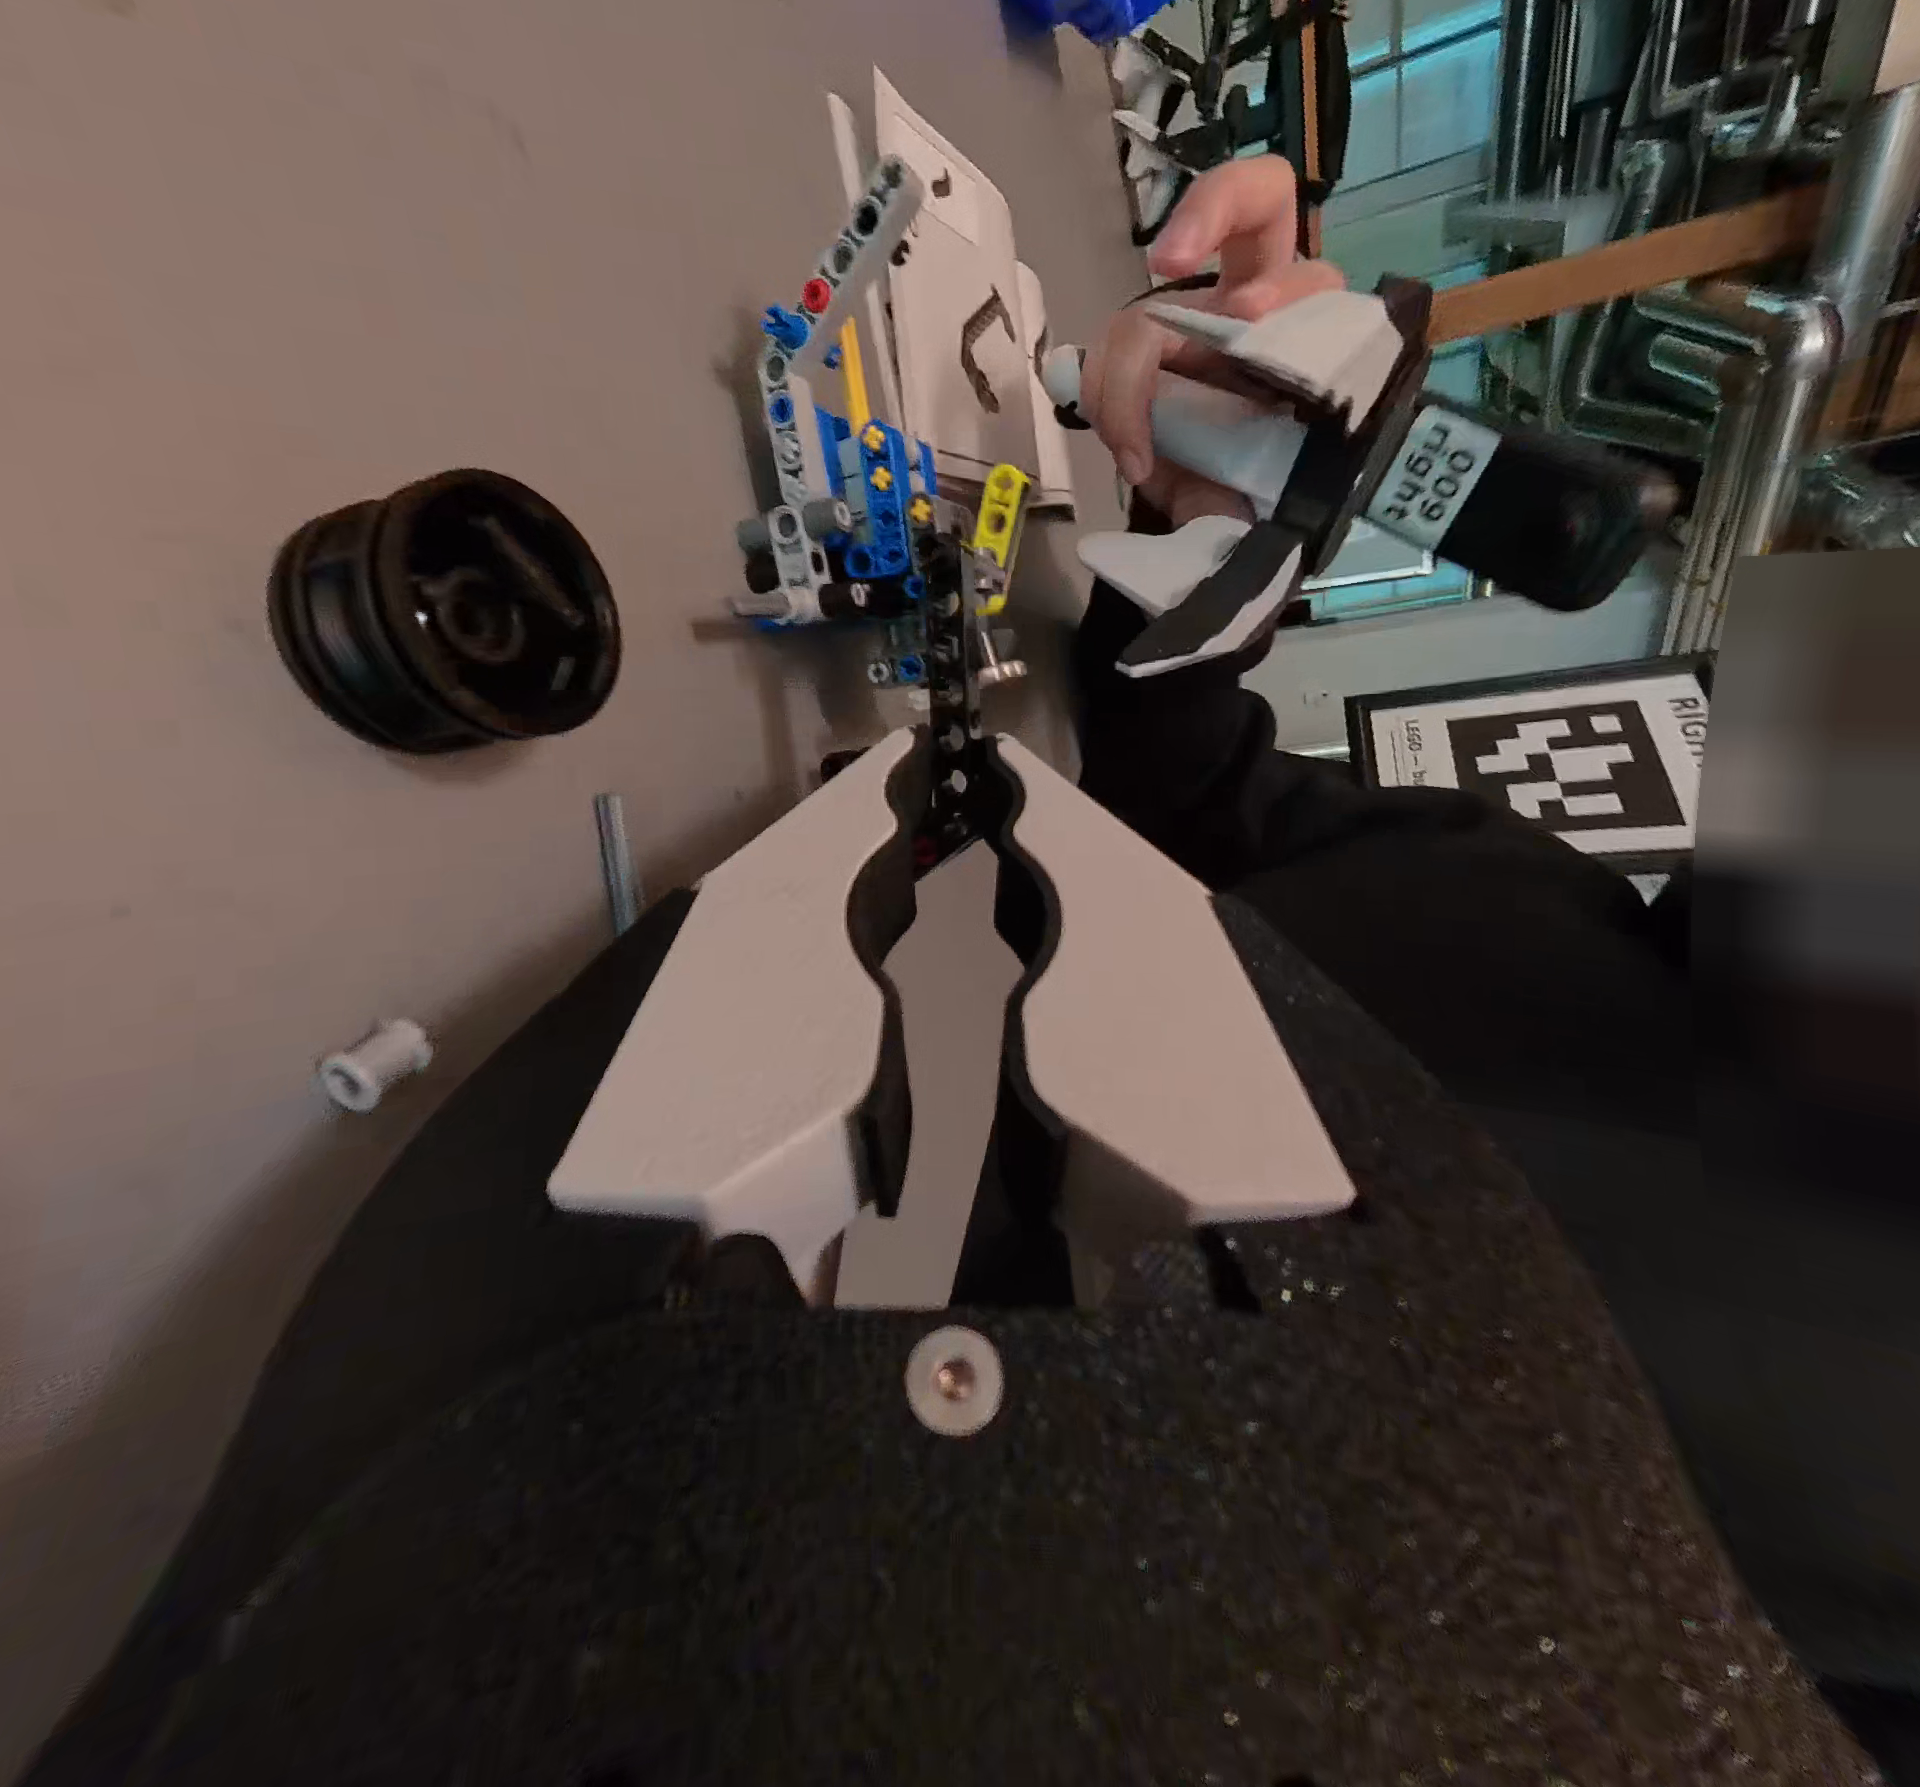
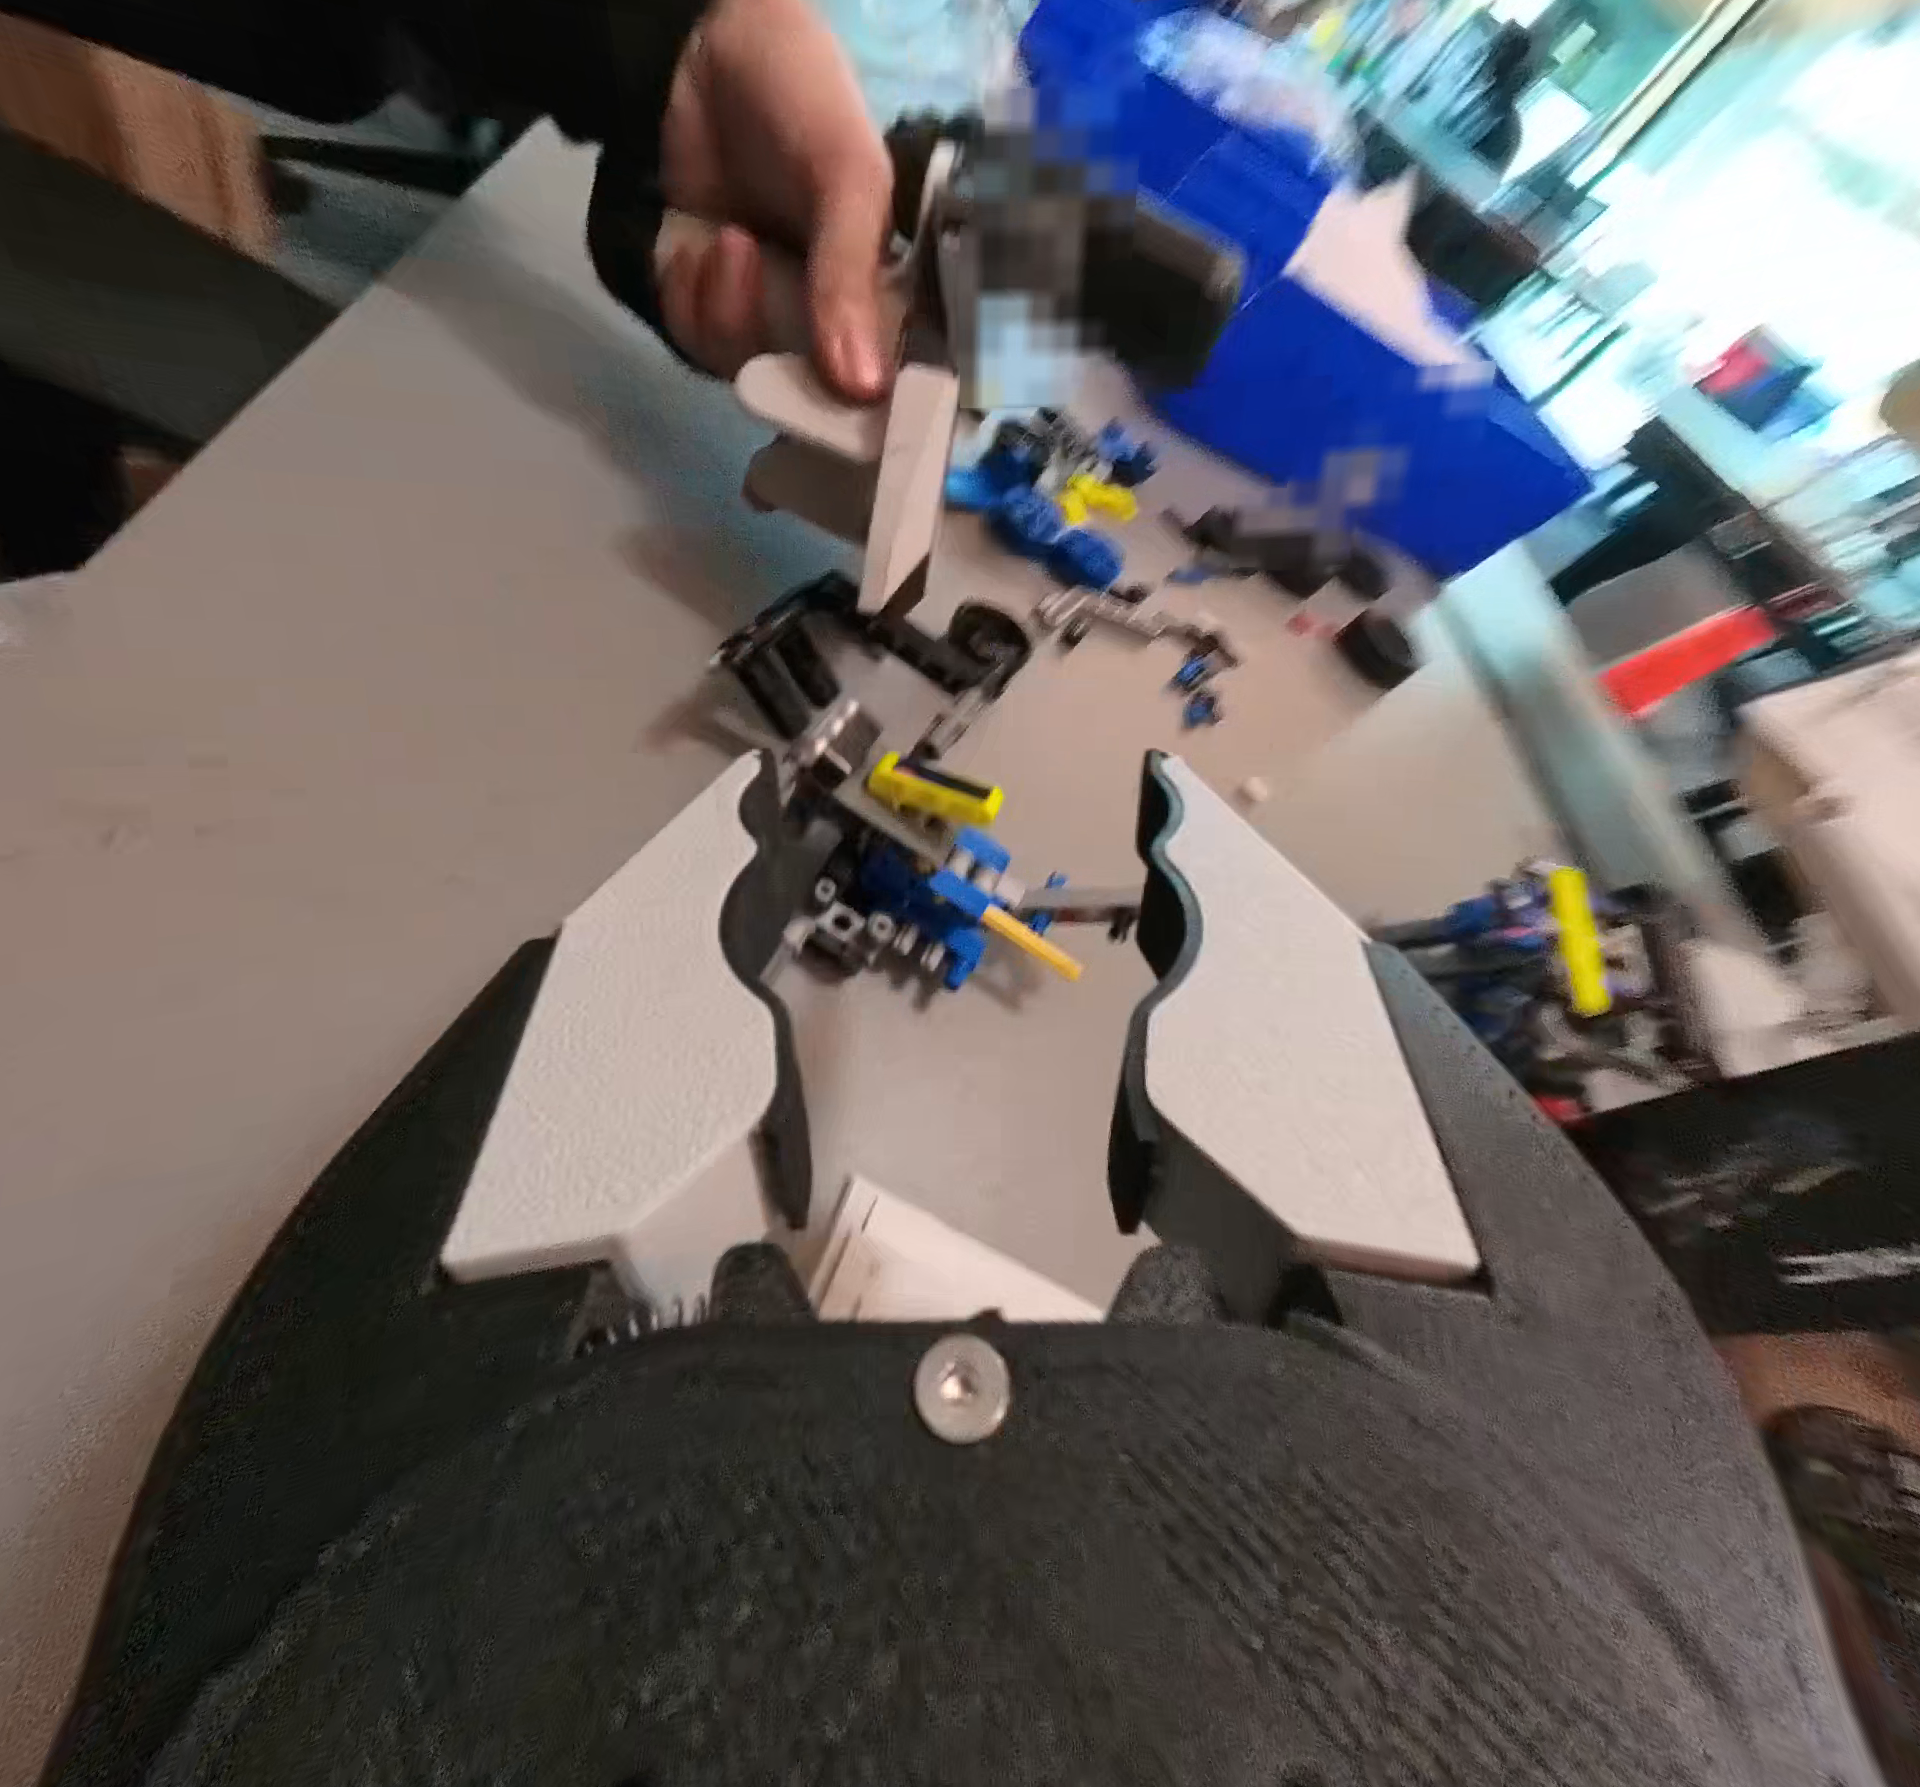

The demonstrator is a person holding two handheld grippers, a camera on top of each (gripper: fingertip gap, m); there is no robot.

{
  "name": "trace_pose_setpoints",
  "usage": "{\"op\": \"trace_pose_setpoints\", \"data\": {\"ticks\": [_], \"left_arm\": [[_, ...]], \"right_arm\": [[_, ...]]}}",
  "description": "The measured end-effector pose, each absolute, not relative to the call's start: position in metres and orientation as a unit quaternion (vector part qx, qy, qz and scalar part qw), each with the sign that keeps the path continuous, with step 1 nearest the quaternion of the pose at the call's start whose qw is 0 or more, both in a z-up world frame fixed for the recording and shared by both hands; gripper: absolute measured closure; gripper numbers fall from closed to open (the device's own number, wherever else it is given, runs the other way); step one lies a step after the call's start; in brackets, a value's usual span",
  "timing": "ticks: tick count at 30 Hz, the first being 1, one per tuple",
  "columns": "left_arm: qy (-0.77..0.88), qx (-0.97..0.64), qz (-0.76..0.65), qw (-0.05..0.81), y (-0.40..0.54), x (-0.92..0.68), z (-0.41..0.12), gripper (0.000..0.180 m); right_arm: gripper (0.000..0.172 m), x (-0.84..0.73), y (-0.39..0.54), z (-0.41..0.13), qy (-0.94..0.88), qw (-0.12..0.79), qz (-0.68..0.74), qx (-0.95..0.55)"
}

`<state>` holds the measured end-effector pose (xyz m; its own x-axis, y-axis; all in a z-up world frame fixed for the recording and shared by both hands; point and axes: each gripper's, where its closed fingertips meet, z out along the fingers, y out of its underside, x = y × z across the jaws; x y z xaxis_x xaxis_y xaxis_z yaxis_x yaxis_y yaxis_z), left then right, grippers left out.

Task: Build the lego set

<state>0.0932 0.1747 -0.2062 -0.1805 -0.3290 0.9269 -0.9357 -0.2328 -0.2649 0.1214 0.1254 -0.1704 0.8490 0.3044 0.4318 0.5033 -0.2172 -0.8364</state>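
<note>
Black beam (image 1: 951, 781) between left claw (image 1: 954, 750) pads

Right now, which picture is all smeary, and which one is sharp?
Right wrist view: smeary, the blue bin and far brick pile streak, while the open right claw looks fairly crisp. Left wrist view: much sharper, the black wheel and brick model show clearly; edges bend from the wide lens.
</note>
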Motion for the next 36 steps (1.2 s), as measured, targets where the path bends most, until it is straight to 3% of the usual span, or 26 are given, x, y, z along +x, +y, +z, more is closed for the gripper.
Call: {"op": "trace_pose_setpoints", "data": {"ticks": [2,8,13,23,36], "left_arm": [[-0.548,0.583,0.533,0.274,0.174,0.098,-0.209,0.175],[-0.532,0.6,0.537,0.263,0.173,0.106,-0.212,0.175],[-0.526,0.612,0.532,0.257,0.17,0.108,-0.217,0.175],[-0.522,0.638,0.53,0.198,0.17,0.113,-0.217,0.175],[-0.477,0.659,0.545,0.202,0.172,0.116,-0.218,0.175]], "right_arm": [[0.098,0.129,0.128,-0.183,-0.25,0.54,-0.041,-0.803],[0.098,0.133,0.138,-0.211,-0.247,0.518,-0.047,-0.818],[0.114,0.132,0.139,-0.222,-0.255,0.507,-0.061,-0.821],[0.126,0.134,0.139,-0.223,-0.267,0.507,-0.112,-0.812],[0.142,0.129,0.137,-0.223,-0.271,0.507,-0.112,-0.811]]}}
